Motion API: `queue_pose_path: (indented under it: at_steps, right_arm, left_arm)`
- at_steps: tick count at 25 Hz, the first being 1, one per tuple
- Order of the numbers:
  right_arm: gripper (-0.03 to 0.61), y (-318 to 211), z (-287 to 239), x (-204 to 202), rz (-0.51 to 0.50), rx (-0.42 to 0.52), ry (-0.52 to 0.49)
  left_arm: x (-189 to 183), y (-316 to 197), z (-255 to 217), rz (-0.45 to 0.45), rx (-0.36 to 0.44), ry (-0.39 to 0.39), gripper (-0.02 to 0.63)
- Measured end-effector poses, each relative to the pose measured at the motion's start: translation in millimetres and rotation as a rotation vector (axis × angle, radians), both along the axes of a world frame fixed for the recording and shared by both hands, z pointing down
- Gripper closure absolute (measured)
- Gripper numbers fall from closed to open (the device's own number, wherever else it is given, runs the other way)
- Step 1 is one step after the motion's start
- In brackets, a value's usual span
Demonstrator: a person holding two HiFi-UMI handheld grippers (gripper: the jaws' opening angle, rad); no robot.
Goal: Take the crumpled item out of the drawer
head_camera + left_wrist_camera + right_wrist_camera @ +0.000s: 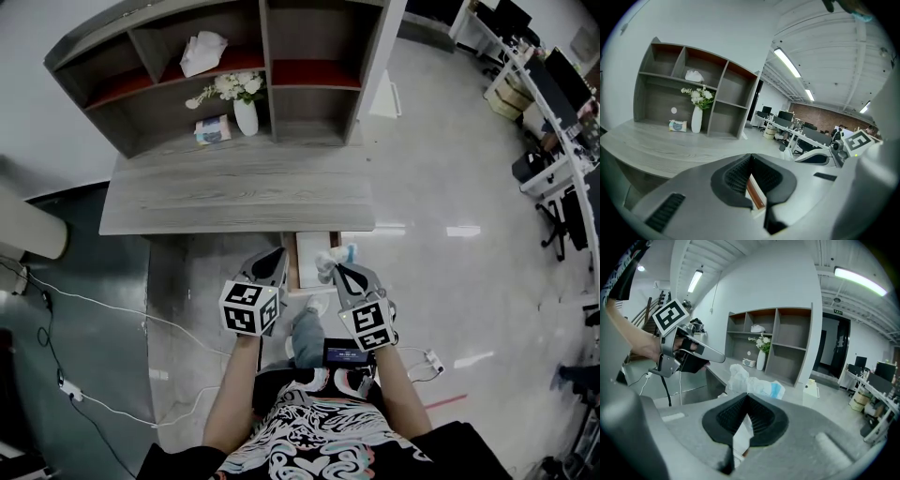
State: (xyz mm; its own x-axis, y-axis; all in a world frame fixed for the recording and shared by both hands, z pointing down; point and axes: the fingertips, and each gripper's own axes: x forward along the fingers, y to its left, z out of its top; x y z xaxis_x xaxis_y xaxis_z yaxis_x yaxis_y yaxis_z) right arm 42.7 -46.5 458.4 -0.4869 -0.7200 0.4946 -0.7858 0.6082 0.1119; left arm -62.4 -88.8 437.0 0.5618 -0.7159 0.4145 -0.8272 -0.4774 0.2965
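Right now the right gripper [747, 398] is clenched on the crumpled white-and-blue item [754, 384], which sits at the right rim of the white open drawer [307, 251], so I judge the lift-out is under way. It is best to hold that pinch firm and draw up and back, clear of the rim. The left gripper [751, 158] looks clamped on the drawer's brown-edged side wall, steadying it below the grey wooden desk [234, 192].

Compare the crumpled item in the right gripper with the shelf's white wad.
The crumpled item is clamped in the right gripper by the drawer; the white wad lies on an upper shelf. The crumpled item shows a blue patch; the white wad looks all white. Both are crumpled.
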Motion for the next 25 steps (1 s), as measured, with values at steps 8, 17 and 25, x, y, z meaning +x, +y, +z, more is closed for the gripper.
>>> queue_pose_path:
  at_steps: [8,17,25]
  right_arm:
    - [0.572,3.9,-24.6,8.0,0.045,0.043,-0.04]
    - [0.572,4.4,-36.1,16.8,0.078,0.061,-0.089]
    - [0.572,14.9,-38.9,19.7,0.094,0.064,-0.113]
  left_arm:
    - [1.9,2.1,-24.8,0.014,0.05,0.009,0.607]
    - [6.4,6.4,-32.9,0.008,0.072,0.007,0.607]
    - [6.8,15.2,-34.5,0.006,0.079,0.006,0.607]
